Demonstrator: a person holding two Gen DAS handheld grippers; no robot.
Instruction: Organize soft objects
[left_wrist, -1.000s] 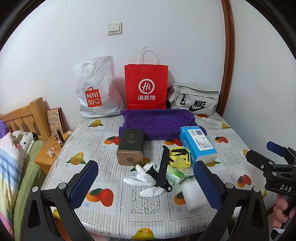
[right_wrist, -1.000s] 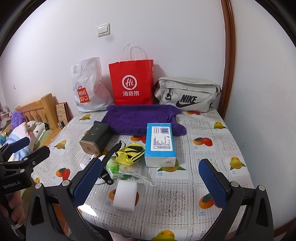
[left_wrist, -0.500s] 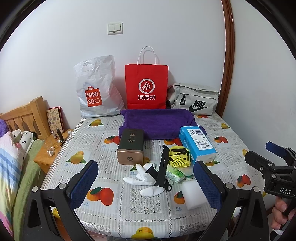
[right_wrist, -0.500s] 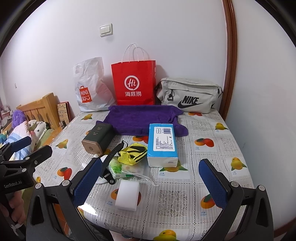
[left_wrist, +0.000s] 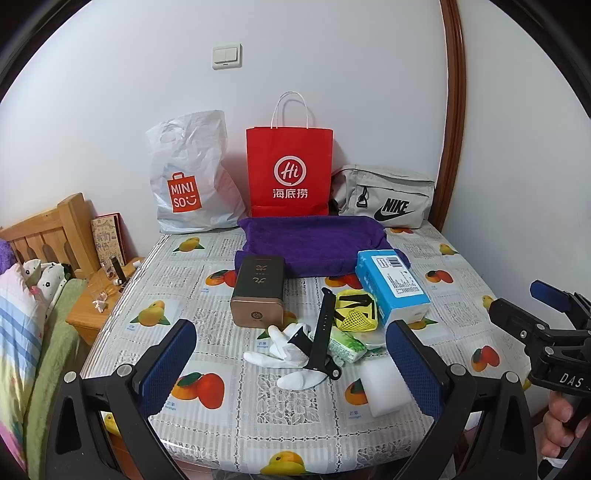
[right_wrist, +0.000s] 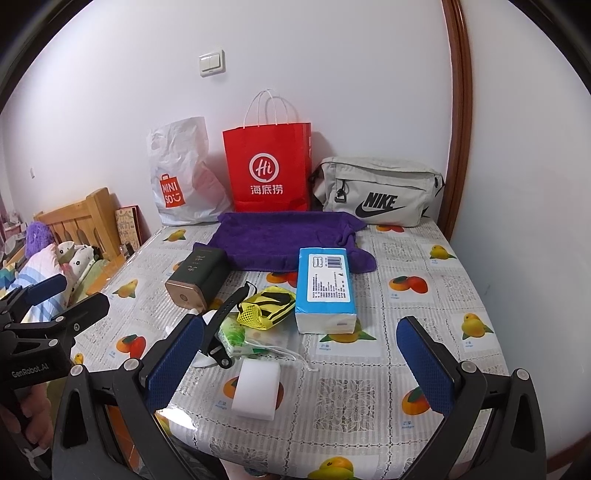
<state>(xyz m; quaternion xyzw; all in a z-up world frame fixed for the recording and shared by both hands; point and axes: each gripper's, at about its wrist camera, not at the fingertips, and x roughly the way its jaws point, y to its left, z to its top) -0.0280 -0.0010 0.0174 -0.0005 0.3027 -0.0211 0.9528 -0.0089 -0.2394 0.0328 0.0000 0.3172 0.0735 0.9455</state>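
Note:
A pile lies mid-table: white gloves (left_wrist: 284, 350), a black strap (left_wrist: 323, 332), a green tissue pack (left_wrist: 345, 345), a yellow mesh pouch (left_wrist: 356, 306), a white sponge (left_wrist: 384, 384) and a blue tissue pack (left_wrist: 393, 286). A purple towel (left_wrist: 314, 243) lies behind. My left gripper (left_wrist: 291, 369) is open and empty, above the near edge in front of the pile. My right gripper (right_wrist: 301, 360) is open and empty, with the sponge (right_wrist: 256, 387) between its fingers' lines. The blue tissue pack (right_wrist: 325, 288) and the pouch (right_wrist: 267, 302) lie beyond it.
A dark box (left_wrist: 258, 290) lies left of the pile. A white Miniso bag (left_wrist: 192, 177), a red paper bag (left_wrist: 290, 173) and a grey Nike bag (left_wrist: 386, 201) stand along the wall. The fruit-print table (left_wrist: 280, 413) has a bed (left_wrist: 22, 317) and nightstand to its left.
Both grippers have shifted only slightly; the right wrist view has drifted a little right and closer. Nothing on the table has moved.

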